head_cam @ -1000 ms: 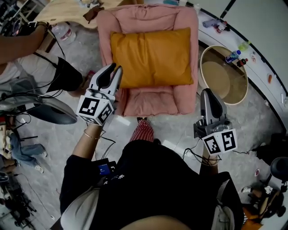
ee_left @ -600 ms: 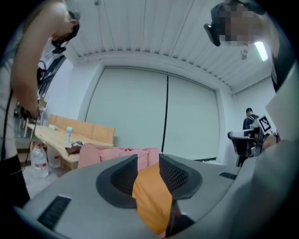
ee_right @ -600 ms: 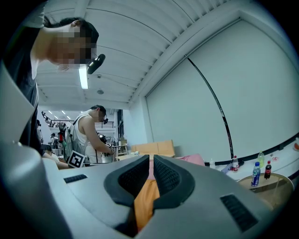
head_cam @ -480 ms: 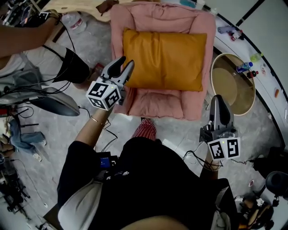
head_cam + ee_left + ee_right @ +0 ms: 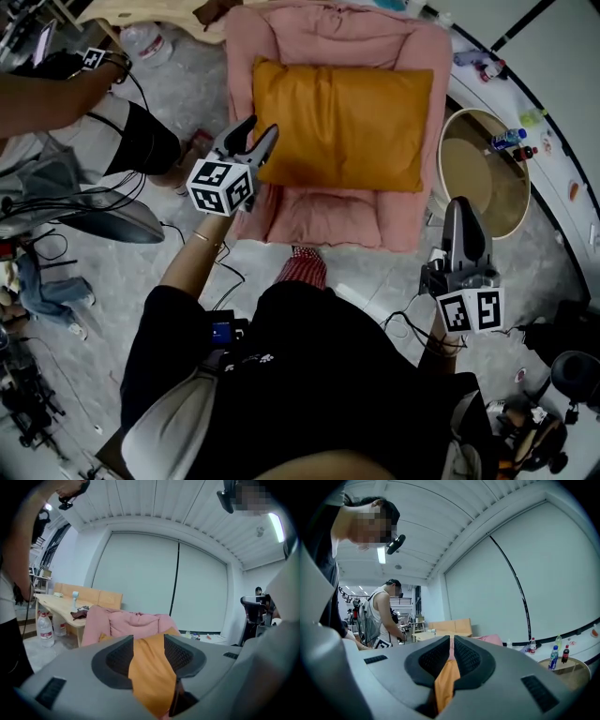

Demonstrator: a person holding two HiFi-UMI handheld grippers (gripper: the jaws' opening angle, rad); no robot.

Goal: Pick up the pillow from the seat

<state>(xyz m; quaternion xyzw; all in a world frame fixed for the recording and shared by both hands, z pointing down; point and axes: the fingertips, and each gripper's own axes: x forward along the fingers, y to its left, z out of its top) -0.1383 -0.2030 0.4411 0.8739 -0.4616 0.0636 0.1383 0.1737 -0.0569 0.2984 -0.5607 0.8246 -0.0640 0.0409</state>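
Note:
An orange pillow (image 5: 347, 122) lies on the seat of a pink armchair (image 5: 328, 211). My left gripper (image 5: 257, 131) is at the pillow's near left corner. It is open and its jaws have just been opening. In the left gripper view the pillow (image 5: 150, 672) shows through the gap of the left gripper (image 5: 149, 641), and the pads do not press on it. My right gripper (image 5: 461, 204) is shut and holds nothing. It hangs off the chair's front right corner, apart from the pillow. The right gripper view shows the pillow (image 5: 446, 681) beyond the closed jaws.
A round wooden table (image 5: 483, 178) with bottles (image 5: 508, 139) stands right of the chair. Another person (image 5: 56, 89) leans in at the left, beside a wooden table (image 5: 56, 604) and a water bottle (image 5: 150, 42). Cables and a dark fan base (image 5: 103, 220) lie on the floor at left.
My left gripper has moved up to the pillow's left corner and its jaws have spread wider. The right gripper has drifted a little and stayed shut.

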